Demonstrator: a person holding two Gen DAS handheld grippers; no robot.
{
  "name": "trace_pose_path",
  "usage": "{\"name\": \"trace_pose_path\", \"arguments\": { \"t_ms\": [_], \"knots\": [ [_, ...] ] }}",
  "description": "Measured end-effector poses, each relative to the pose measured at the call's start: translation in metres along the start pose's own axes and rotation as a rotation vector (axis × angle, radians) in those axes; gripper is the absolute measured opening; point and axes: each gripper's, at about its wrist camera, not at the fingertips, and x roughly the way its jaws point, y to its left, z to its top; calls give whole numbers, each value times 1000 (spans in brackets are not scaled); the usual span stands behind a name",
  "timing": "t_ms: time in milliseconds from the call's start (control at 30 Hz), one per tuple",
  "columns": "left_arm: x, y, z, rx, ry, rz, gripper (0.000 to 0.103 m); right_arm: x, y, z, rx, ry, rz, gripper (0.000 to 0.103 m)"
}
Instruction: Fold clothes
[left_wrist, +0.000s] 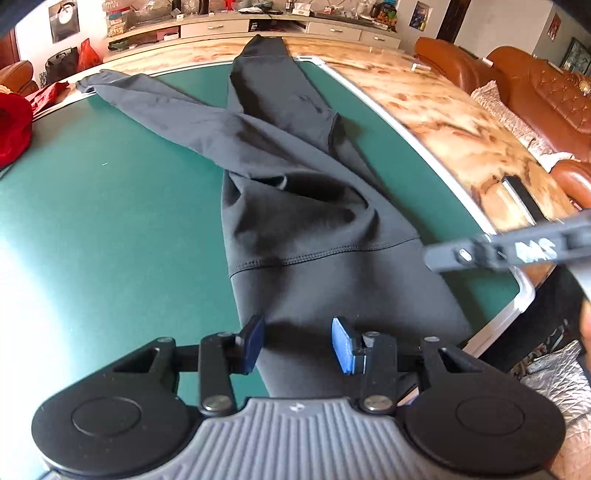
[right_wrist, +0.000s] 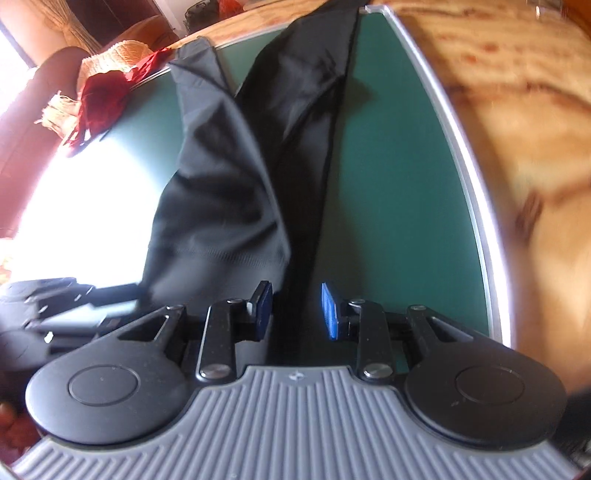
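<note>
Item: black stretch leggings (left_wrist: 295, 229), legs crossed, mid-frame on green table (left_wrist: 110, 221). Left tongs (left_wrist: 298, 345) and right tongs (right_wrist: 295, 312) stood part-open, empty. I judged regrasping the waistband next.

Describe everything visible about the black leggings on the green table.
The black leggings look like smooth, stretchy fabric with a stitched seam across the waist end nearest the cameras. They lie loosely on the green table, wrinkled at the crotch. One leg runs straight away; the other crosses over it toward the far left edge. The left gripper and right gripper stand open over the waistband, pads apart from the cloth.
</note>
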Motion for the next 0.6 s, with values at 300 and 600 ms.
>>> {"name": "trace_pose_path", "arguments": {
  "t_ms": [300, 600],
  "knots": [
    [-35, -1, -3, -29, -54, 2, 50, 1, 28, -20, -114, 1, -154, 34],
    [-113, 2, -33, -55, -140, 76, 58, -26, 50, -27, -130, -61, -211, 35]
  ]
}}
